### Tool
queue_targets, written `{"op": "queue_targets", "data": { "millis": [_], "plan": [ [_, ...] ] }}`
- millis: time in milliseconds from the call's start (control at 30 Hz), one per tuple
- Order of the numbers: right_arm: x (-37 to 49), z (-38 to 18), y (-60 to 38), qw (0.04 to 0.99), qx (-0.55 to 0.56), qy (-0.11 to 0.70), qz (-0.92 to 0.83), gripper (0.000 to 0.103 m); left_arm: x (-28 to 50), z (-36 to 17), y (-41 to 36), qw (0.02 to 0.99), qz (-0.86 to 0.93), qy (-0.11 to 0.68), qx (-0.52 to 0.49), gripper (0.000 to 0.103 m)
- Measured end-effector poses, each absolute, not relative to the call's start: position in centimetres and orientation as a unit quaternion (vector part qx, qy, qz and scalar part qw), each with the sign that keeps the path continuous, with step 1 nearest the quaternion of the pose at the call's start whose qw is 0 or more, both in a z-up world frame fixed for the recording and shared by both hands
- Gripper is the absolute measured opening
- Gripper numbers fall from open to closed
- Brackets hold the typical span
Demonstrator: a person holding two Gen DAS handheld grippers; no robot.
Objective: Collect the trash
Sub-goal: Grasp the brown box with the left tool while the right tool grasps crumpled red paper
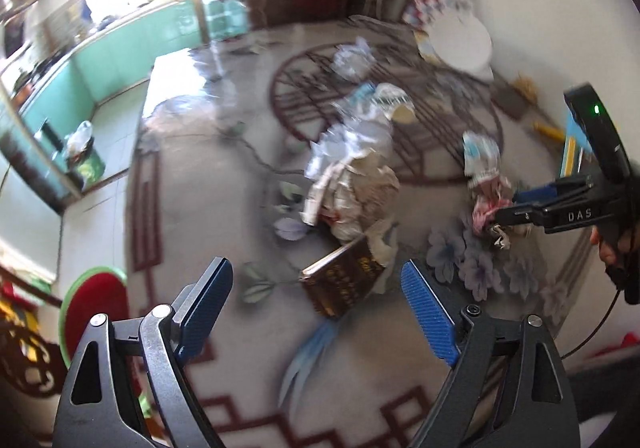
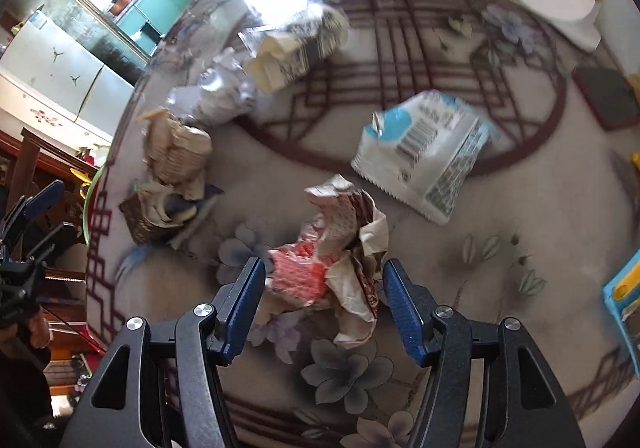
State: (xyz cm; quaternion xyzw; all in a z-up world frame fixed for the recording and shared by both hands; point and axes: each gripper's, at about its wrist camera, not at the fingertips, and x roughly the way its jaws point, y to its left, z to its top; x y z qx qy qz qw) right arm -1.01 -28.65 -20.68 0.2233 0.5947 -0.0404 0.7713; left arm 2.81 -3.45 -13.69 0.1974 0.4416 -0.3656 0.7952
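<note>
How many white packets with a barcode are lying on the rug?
1. The barcode packet lies on the rug, just beyond the crumpled red wrapper between the right gripper fingers. Crumpled pieces farther off are too blurred to rule out more.

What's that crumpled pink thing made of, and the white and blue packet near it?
Crumpled pink and white wrapper: probably thin paper or foil-lined plastic, since it keeps sharp creases. White and blue packet: likely glossy plastic film, with a zigzag sealed edge and printed barcode.

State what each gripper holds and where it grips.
Left gripper: nothing, jaws open above the carpet. Right gripper: jaws straddle the crumpled red wrapper; a grip cannot be told.
</note>
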Motion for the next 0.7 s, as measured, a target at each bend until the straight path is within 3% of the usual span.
{"op": "queue_targets", "data": {
  "millis": [100, 167, 300, 367, 433, 567, 600, 700],
  "plan": [
    [-1.3, -22.1, -28.3, 0.765, 0.238, 0.598, -0.022, 0.058, 2.7, -15.4, -5.9, 0.776, -0.371, 0.462, 0.217, 0.087],
    [-1.4, -22.5, -28.4, 0.764, 0.232, 0.601, -0.017, 0.04, 3.0, -16.6, -6.8, 0.765, -0.366, 0.48, 0.223, 0.087],
    [-1.7, -22.1, -29.4, 0.77, 0.25, 0.587, -0.011, 0.022, 3.3, -18.3, -7.8, 0.753, -0.354, 0.514, 0.21, 0.086],
    [-1.9, -21.5, -30.0, 0.773, 0.254, 0.581, -0.011, 0.017, 3.3, -18.7, -8.0, 0.75, -0.353, 0.524, 0.196, 0.085],
    [-1.9, -21.0, -30.2, 0.776, 0.255, 0.577, -0.009, 0.017, 3.2, -19.0, -8.3, 0.748, -0.346, 0.53, 0.198, 0.061],
    [-1.6, -20.1, -30.5, 0.78, 0.262, 0.568, -0.006, 0.017, 3.1, -18.6, -8.0, 0.755, -0.336, 0.538, 0.17, 0.053],
    [-1.5, -19.8, -30.5, 0.782, 0.264, 0.565, -0.003, 0.017, 3.0, -18.4, -7.8, 0.757, -0.332, 0.538, 0.165, 0.03],
    [-1.1, -18.3, -30.3, 0.795, 0.26, 0.548, 0.006, 0.017, 2.9, -17.1, -6.6, 0.774, -0.313, 0.533, 0.14, 0.03]
  ]
}}
